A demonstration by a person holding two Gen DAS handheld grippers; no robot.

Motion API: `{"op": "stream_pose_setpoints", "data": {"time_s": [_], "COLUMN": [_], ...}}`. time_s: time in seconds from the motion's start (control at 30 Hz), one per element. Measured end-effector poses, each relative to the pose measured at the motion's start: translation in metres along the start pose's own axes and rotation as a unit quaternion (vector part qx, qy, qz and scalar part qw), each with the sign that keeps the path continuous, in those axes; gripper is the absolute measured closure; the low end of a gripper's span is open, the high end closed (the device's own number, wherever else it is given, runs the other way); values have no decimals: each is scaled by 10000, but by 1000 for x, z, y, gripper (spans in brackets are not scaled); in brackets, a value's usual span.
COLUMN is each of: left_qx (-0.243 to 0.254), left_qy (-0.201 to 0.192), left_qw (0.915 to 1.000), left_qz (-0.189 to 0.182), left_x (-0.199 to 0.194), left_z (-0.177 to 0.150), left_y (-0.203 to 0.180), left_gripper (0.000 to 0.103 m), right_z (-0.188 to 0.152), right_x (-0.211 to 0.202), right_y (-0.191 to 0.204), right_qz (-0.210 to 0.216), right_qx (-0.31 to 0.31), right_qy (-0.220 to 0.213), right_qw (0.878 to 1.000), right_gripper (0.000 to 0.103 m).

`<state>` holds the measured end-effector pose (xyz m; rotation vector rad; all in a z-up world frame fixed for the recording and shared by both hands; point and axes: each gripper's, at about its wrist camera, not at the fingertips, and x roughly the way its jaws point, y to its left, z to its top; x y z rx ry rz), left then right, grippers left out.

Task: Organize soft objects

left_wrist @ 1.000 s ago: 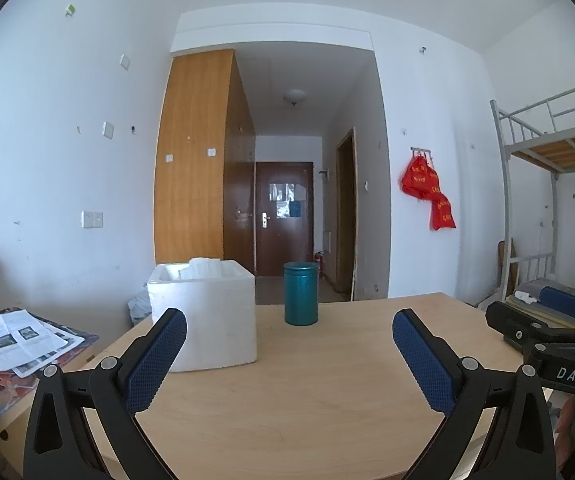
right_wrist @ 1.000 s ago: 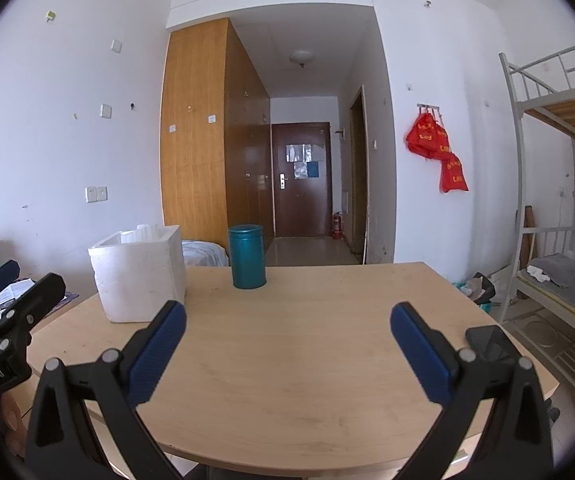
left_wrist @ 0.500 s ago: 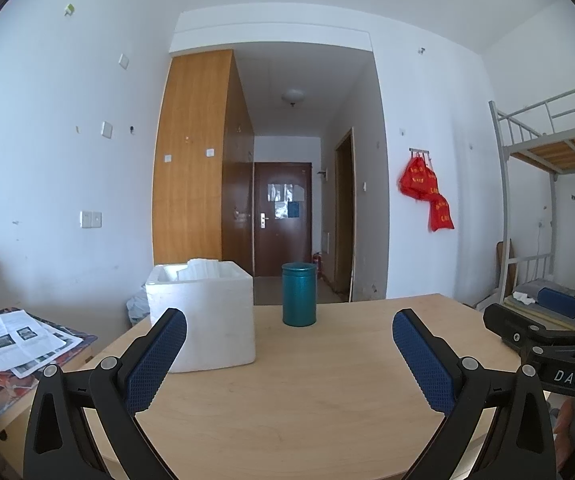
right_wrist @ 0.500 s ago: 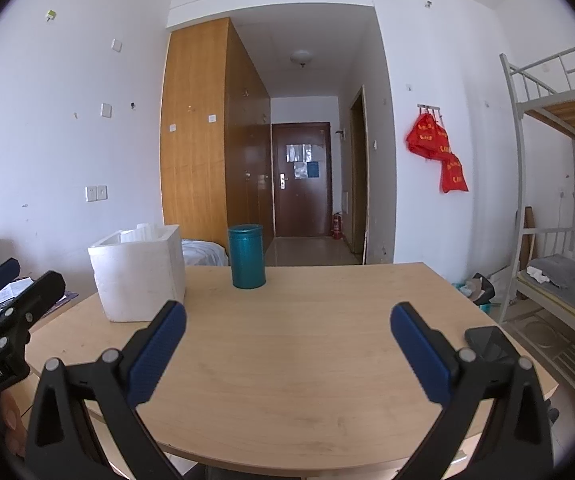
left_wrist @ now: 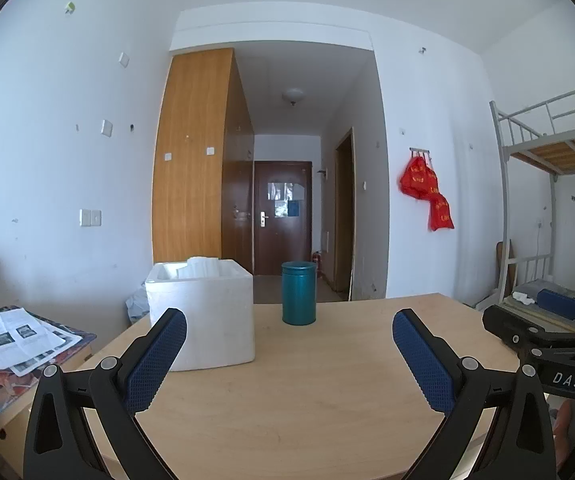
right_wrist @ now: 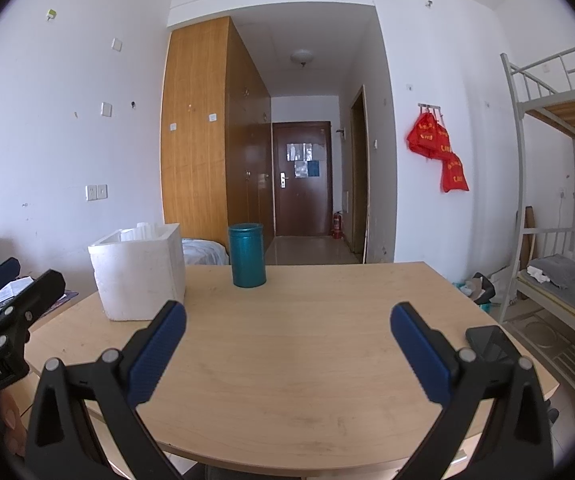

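Observation:
A white foam box [left_wrist: 203, 316] [right_wrist: 141, 274] stands at the far left of the wooden table [left_wrist: 307, 392] [right_wrist: 307, 344], with white soft pieces [left_wrist: 203, 264] [right_wrist: 139, 232] showing above its rim. To its right stands a teal canister [left_wrist: 298, 293] [right_wrist: 246, 255]. My left gripper [left_wrist: 289, 350] hovers open over the near table, with nothing between its blue pads. My right gripper [right_wrist: 287, 346] is open too and holds nothing. Each gripper shows at the edge of the other's view.
A dark phone [right_wrist: 489, 344] lies near the table's right edge. Papers [left_wrist: 19, 336] cover a side table on the left. A bunk bed [right_wrist: 559, 280] stands on the right, red bags [right_wrist: 439, 148] hang on the wall, and a hallway with a door [right_wrist: 303, 178] lies beyond.
The left wrist view has shifted very slightly, so box and canister sit a touch further left. Both grippers remain open and empty.

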<state>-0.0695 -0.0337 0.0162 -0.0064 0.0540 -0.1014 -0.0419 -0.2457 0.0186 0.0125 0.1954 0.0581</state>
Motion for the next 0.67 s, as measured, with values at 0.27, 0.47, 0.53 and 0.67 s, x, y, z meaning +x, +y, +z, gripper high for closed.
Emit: {"op": "stream_pose_setpoints", "data": {"time_s": [0.27, 0.47, 0.53, 0.67], "left_qx": [25, 2, -9, -33], "left_qy": [28, 34, 28, -12], "left_qw": [10000, 10000, 10000, 10000], "left_qz": [-13, -9, -5, 23], "left_x": [1, 0, -1, -2], "left_z": [1, 0, 0, 0], "left_y": [-1, 0, 0, 0], "left_gripper": [0, 0, 0, 0], "right_z": [0, 0, 0, 0], "right_x": [0, 0, 0, 0], "right_y": [0, 0, 0, 0], "right_qz": [5, 3, 18, 11], "right_qx": [2, -3, 2, -7], "right_qy": [-1, -7, -6, -4], "right_qw": [10000, 10000, 10000, 10000], "right_gripper": [0, 0, 0, 0]}}
